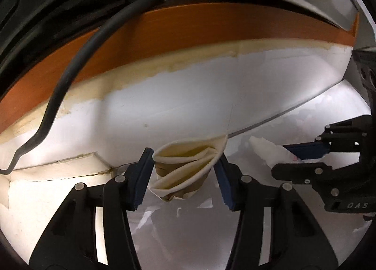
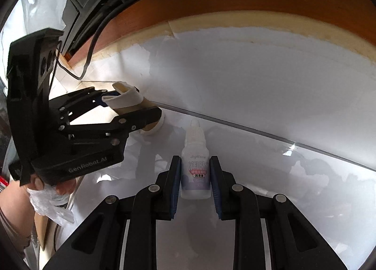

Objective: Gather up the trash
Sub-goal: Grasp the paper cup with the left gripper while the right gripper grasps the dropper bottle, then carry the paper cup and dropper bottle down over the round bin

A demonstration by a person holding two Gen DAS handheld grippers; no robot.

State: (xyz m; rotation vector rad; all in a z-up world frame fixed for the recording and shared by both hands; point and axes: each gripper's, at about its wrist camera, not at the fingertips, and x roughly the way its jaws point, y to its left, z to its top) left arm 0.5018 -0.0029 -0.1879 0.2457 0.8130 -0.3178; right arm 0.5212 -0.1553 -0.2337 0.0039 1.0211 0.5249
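Observation:
My left gripper [image 1: 184, 164] is shut on a crushed cream and brown paper cup [image 1: 185, 168], held between its blue pads above a shiny white surface. The cup also shows in the right wrist view [image 2: 131, 103], in the left gripper [image 2: 138, 105]. My right gripper [image 2: 195, 176] is shut on a small white dropper bottle [image 2: 195, 171] with a pink and purple label, cap pointing forward. In the left wrist view the right gripper [image 1: 303, 157] is at the right, holding the bottle [image 1: 270, 152], which shows only in part.
A white wall [image 2: 235, 77] with a cream strip and an orange-brown wooden band [image 1: 164, 32] runs behind. A black cable [image 1: 70, 77] hangs at the left. A glossy white surface [image 2: 293, 187] with a thin edge lies below. A gloved hand [image 2: 47, 192] holds the left gripper.

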